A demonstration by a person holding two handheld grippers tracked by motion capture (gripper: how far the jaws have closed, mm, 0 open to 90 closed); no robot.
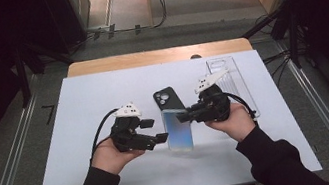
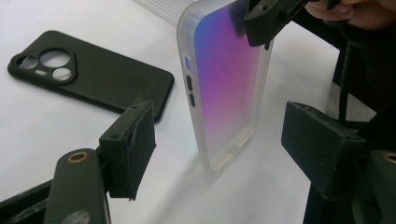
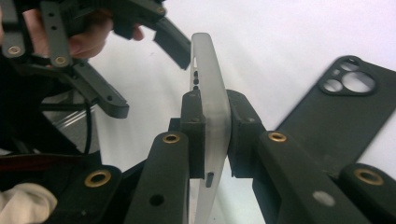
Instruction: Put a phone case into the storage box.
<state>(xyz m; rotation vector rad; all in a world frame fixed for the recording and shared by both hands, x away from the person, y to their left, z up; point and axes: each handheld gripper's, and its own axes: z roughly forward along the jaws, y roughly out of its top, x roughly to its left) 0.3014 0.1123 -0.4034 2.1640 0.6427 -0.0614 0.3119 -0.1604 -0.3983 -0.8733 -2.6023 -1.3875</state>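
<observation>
right gripper (image 1: 187, 115) clamped on upright frosted phone case (image 1: 179, 129) edge, left gripper (image 1: 154, 130) open just left, not touching, black case (image 1: 168, 100) flat behind, bare white table (image 1: 78, 102) at left

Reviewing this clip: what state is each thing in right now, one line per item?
Translucent phone case: on edge, bottom corner on the table, clamped by the right claw.
Black phone case: flat on the table, untouched.
Clear tray: flat on the table behind the right hand.
Left claw: open, pads off the translucent case.
Right claw: shut on the translucent case.
</observation>
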